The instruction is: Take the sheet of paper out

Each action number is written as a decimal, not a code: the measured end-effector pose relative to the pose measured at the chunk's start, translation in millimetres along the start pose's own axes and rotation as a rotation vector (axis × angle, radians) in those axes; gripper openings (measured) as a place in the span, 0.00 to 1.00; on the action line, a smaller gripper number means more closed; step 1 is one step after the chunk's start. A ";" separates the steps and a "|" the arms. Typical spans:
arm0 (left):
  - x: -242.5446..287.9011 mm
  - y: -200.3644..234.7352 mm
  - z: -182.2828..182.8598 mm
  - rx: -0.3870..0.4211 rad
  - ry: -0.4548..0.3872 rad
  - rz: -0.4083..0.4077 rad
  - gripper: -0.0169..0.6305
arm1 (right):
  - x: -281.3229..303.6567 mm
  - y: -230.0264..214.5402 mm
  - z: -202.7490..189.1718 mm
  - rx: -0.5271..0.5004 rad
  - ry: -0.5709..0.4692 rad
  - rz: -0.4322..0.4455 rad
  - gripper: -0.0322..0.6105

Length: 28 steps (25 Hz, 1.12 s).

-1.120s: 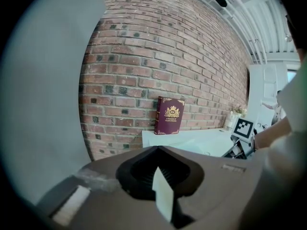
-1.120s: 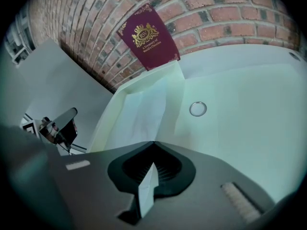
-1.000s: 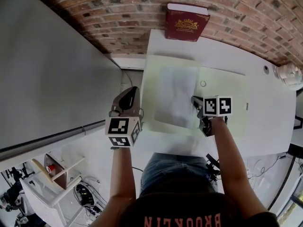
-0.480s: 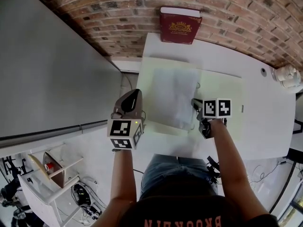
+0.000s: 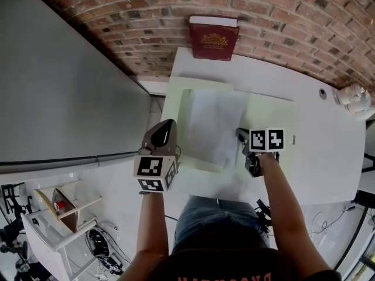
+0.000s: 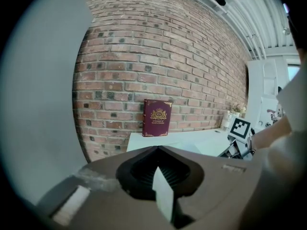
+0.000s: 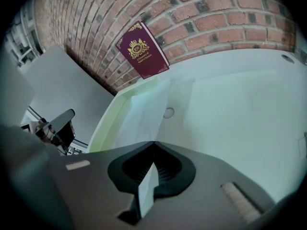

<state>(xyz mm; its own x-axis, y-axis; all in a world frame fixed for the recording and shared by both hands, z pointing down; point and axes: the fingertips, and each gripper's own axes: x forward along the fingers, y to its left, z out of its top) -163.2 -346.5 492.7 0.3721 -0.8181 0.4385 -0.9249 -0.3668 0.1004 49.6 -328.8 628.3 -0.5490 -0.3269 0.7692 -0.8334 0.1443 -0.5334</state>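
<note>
Overhead, the head view gives the whole layout. An open pale folder (image 5: 269, 113) lies on the white table (image 5: 319, 157), and the sheet of paper (image 5: 214, 124) lies flat on the folder's left half. A red book (image 5: 213, 38) stands against the brick wall beyond the folder's far edge.

The left gripper (image 5: 169, 123) is held off the folder's left side, past the table edge. The right gripper (image 5: 239, 132) is over the folder's right half, with its tip just beside the paper's right edge.

The right gripper view alone shows a small ring (image 7: 168, 112) on the folder beside the paper. There the right gripper's jaws are closed to a point, with nothing seen between them. Whether the tip touches the folder cannot be told.

In the left gripper view the left gripper's jaws are likewise together and empty. This view looks level across the table to the book and catches the right gripper's marker cube (image 6: 240, 127). From this low angle the paper cannot be made out.

At the table's far right corner a white object (image 5: 353, 96) is cut off by the frame and too small to identify.
</note>
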 end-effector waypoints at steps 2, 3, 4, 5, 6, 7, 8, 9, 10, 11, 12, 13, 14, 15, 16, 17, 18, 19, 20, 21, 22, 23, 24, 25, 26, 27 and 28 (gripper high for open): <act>0.9 -6.2 1.4 0.005 0.000 -0.001 0.03 | -4.4 -3.8 0.5 0.001 -0.005 0.003 0.05; 1.2 -9.3 2.2 0.008 -0.001 0.000 0.03 | -6.4 -5.4 0.2 0.002 -0.007 0.006 0.05; 1.6 -12.8 3.0 0.010 -0.001 0.000 0.03 | -8.7 -7.5 -0.4 0.003 -0.009 0.009 0.05; 2.1 -16.7 3.6 0.011 -0.002 0.000 0.03 | -11.2 -10.1 -1.4 0.005 -0.010 0.011 0.05; 2.9 -21.0 4.3 0.012 -0.003 0.000 0.03 | -14.1 -13.2 -2.5 0.007 -0.010 0.012 0.05; 3.7 -25.5 5.0 0.012 -0.005 -0.001 0.03 | -17.2 -16.4 -3.4 0.009 -0.010 0.013 0.05; 4.2 -29.8 5.5 0.012 -0.005 -0.002 0.03 | -20.3 -19.5 -4.3 0.009 -0.011 0.012 0.05; 4.5 -34.1 5.6 0.013 -0.005 -0.004 0.03 | -23.2 -22.3 -5.1 0.009 -0.012 0.012 0.05; 4.8 -37.9 5.9 0.016 -0.003 -0.006 0.03 | -25.9 -24.9 -5.6 0.009 -0.013 0.012 0.05; 5.5 -41.3 6.5 0.020 -0.001 -0.008 0.03 | -28.3 -27.6 -5.5 0.010 -0.014 0.012 0.05; 6.5 -44.1 7.5 0.024 -0.001 -0.009 0.03 | -30.5 -30.4 -5.1 0.012 -0.015 0.011 0.05; 7.6 -46.8 8.4 0.026 -0.001 -0.009 0.03 | -32.6 -33.4 -4.6 0.012 -0.016 0.011 0.05; 8.6 -49.5 8.8 0.028 -0.001 -0.009 0.03 | -34.8 -36.5 -4.3 0.012 -0.017 0.011 0.05; 9.6 -52.6 8.9 0.028 0.000 -0.009 0.03 | -37.2 -39.6 -4.2 0.012 -0.019 0.012 0.05; 10.5 -56.0 8.8 0.030 0.001 -0.009 0.03 | -39.7 -42.6 -4.3 0.012 -0.021 0.012 0.05; 11.5 -59.6 8.5 0.031 0.002 -0.010 0.03 | -42.4 -45.9 -4.6 0.013 -0.023 0.012 0.05; 12.7 -63.6 8.3 0.033 0.003 -0.011 0.03 | -45.1 -49.4 -5.0 0.015 -0.025 0.011 0.05; 14.1 -67.5 8.1 0.034 0.004 -0.012 0.03 | -47.7 -53.1 -5.4 0.017 -0.027 0.010 0.05; 15.5 -71.3 8.1 0.036 0.004 -0.014 0.03 | -50.2 -56.6 -5.8 0.019 -0.028 0.010 0.05; 16.8 -74.8 8.3 0.037 0.004 -0.015 0.03 | -52.4 -59.8 -6.2 0.020 -0.029 0.011 0.05; 17.9 -77.8 8.8 0.039 0.004 -0.015 0.03 | -54.5 -62.7 -6.4 0.020 -0.030 0.012 0.05; 18.7 -80.7 9.5 0.040 0.003 -0.015 0.03 | -56.7 -65.4 -6.5 0.021 -0.032 0.012 0.05; 19.4 -83.5 10.3 0.040 0.001 -0.015 0.03 | -59.0 -68.1 -6.6 0.021 -0.033 0.012 0.05; 20.1 -86.3 10.9 0.040 0.000 -0.016 0.03 | -61.4 -70.9 -6.8 0.022 -0.034 0.012 0.05; 20.6 -89.2 11.2 0.040 0.000 -0.016 0.03 | -63.7 -73.5 -7.2 0.023 -0.034 0.011 0.05; 21.2 -91.9 11.4 0.040 0.000 -0.016 0.03 | -65.9 -76.2 -7.6 0.023 -0.035 0.011 0.05; 21.8 -94.5 11.5 0.040 0.000 -0.017 0.03 | -68.0 -78.8 -8.0 0.024 -0.034 0.010 0.05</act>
<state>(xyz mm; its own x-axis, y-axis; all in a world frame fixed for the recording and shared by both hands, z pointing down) -66.8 -334.7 482.4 0.3876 -0.8115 0.4374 -0.9145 -0.3980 0.0719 152.1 -310.5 620.8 -0.5544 -0.3577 0.7515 -0.8260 0.1255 -0.5495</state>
